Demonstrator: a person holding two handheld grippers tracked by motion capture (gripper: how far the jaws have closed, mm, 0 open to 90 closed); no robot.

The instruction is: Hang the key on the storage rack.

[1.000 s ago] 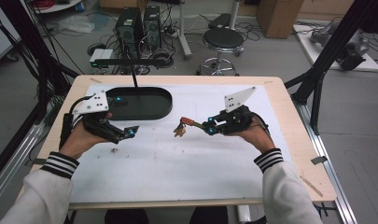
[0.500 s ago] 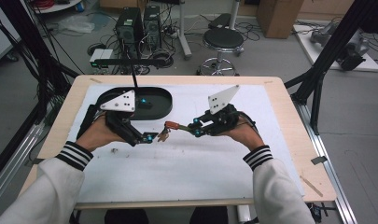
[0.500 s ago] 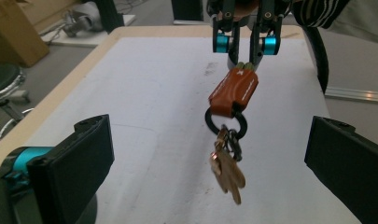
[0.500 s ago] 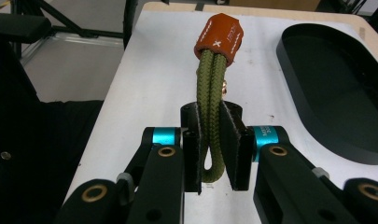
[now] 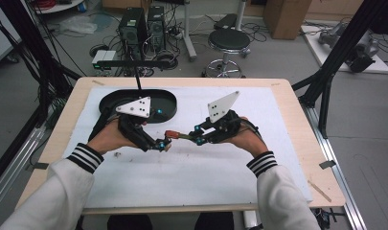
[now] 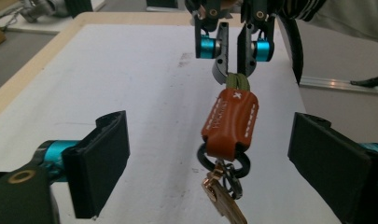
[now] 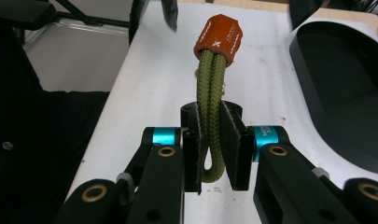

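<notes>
White matting covers the table (image 5: 297, 143), and above it my right gripper (image 7: 213, 154) clamps the keychain (image 6: 229, 123) by its green cord loop. My left gripper (image 6: 210, 154) has been closing, pads not yet touching; I'd centre the leather tab before pinching

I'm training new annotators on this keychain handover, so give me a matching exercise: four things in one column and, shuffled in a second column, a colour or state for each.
Things:
1. green cord loop
2. leather sleeve
3. left gripper
4. oval tray

States:
A. black, at the far left of the table
B. orange-brown with white stitching
C. jaws apart on either side of the sleeve, having just been closing
D. clamped in the right gripper

Pairs: 1-D, 2-B, 3-C, 4-A
</notes>
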